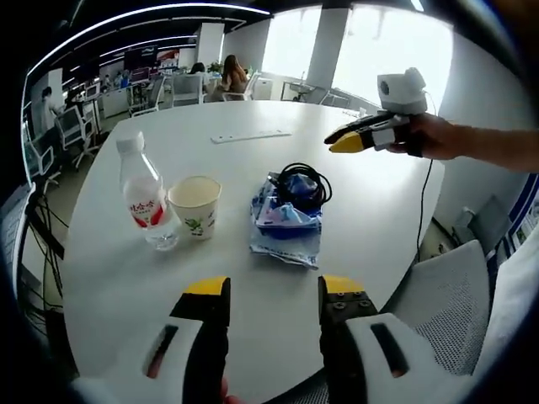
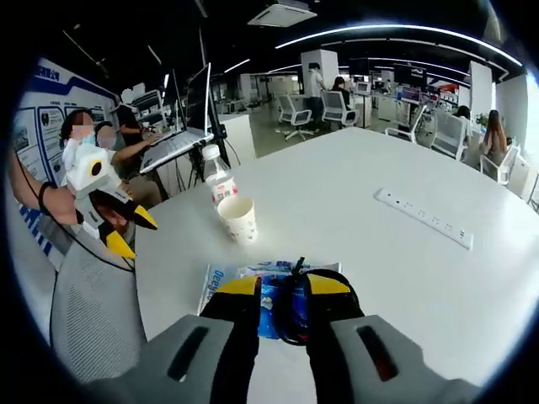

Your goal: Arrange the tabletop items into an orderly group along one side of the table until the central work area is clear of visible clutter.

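On the round white table stand a clear water bottle with a red label and a paper cup, side by side. To their right lies a blue packet with a coiled black cable on it. My left gripper hovers open at the near table edge, short of these things. My right gripper, held by a hand, hangs above the table beyond the packet. In the right gripper view my right gripper is open, with the cable and packet seen between its jaws. The left gripper is open there too.
A white power strip lies on the far part of the table. A white mesh chair stands at the table edge. An open laptop sits on a desk beyond the bottle and cup. People sit at desks further off.
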`<state>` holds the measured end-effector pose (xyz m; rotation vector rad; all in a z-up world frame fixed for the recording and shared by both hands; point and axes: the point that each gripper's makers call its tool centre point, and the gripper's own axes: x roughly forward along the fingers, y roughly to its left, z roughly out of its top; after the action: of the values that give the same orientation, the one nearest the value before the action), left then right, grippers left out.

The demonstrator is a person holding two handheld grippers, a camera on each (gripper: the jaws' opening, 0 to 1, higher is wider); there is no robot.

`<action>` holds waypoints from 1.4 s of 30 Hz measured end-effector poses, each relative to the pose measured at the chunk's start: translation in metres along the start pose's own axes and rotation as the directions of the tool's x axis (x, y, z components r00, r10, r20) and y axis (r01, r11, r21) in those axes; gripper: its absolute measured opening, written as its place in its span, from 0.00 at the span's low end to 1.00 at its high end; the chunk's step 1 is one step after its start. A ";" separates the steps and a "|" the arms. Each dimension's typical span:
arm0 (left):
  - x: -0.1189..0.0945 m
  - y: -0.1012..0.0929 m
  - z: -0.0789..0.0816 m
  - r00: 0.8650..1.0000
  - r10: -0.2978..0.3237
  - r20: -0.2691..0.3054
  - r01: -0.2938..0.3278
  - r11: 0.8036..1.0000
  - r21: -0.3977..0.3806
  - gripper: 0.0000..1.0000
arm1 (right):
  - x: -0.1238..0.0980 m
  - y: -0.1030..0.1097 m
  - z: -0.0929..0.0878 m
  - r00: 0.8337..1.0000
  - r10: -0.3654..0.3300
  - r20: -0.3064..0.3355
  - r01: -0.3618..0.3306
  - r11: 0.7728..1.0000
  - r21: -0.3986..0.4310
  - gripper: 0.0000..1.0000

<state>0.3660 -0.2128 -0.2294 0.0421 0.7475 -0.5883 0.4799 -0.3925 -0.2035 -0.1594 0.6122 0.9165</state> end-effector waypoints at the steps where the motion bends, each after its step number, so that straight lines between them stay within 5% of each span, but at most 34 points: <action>1: 0.001 -0.001 0.001 1.000 -0.001 -0.001 0.001 1.000 0.001 0.41 | -0.003 -0.002 -0.003 1.000 -0.005 0.000 0.005 1.000 0.008 0.21; 21: 0.009 -0.001 0.006 1.000 0.008 -0.004 -0.008 1.000 -0.002 0.41 | -0.051 -0.007 -0.066 0.998 -0.065 -0.015 0.066 0.990 0.126 0.36; 42: 0.005 0.007 0.005 0.999 0.032 -0.003 -0.032 0.999 -0.021 0.41 | -0.035 -0.006 -0.081 0.998 -0.050 -0.028 0.055 0.977 0.204 0.38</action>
<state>0.3756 -0.2110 -0.2300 0.0352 0.7539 -0.5498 0.4339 -0.4514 -0.2508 -0.0005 0.7166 0.7962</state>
